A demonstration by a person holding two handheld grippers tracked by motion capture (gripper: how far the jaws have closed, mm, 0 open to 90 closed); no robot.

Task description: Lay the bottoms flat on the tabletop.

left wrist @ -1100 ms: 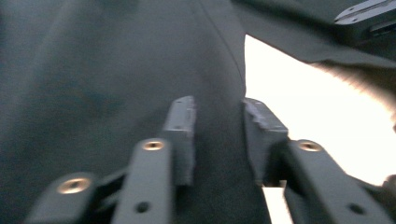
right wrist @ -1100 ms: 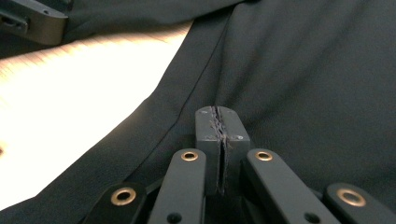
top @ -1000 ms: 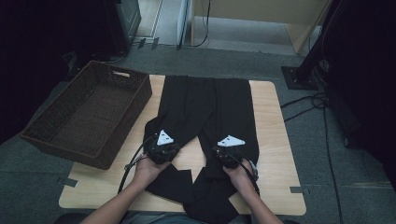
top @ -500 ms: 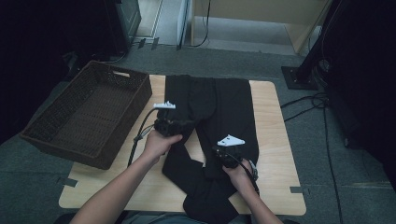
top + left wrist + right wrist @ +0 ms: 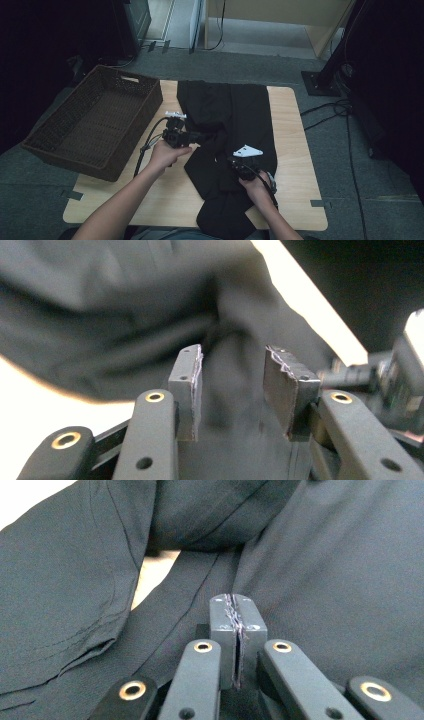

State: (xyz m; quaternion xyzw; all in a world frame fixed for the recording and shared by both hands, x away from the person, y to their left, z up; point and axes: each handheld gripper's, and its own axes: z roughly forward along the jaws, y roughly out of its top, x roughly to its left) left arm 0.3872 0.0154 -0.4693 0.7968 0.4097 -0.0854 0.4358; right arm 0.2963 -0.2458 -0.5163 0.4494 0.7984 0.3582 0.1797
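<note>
Black trousers (image 5: 235, 107) lie lengthwise on the wooden table (image 5: 295, 150). Their near left leg is folded in toward the middle. My left gripper (image 5: 207, 135) hovers over that folded part and points to the right. Its jaws have just been opening; in the left gripper view (image 5: 235, 355) the pads (image 5: 192, 375) stand apart with the dark cloth (image 5: 125, 315) behind them and nothing pressed between. My right gripper (image 5: 237, 162) sits low on the right leg. In the right gripper view (image 5: 232, 600) its pads are together, and creases in the cloth (image 5: 325, 580) run into the tips.
A dark wicker basket (image 5: 90, 125) stands at the table's left edge, close to my left forearm. Cables (image 5: 330, 112) trail on the floor to the right, beside a black stand foot (image 5: 320, 82). Bare tabletop (image 5: 150, 200) shows at the near left.
My left gripper has lifted and swung toward the middle of the trousers, bringing the left leg's cloth inward, and its jaws have parted. My right gripper has stayed put.
</note>
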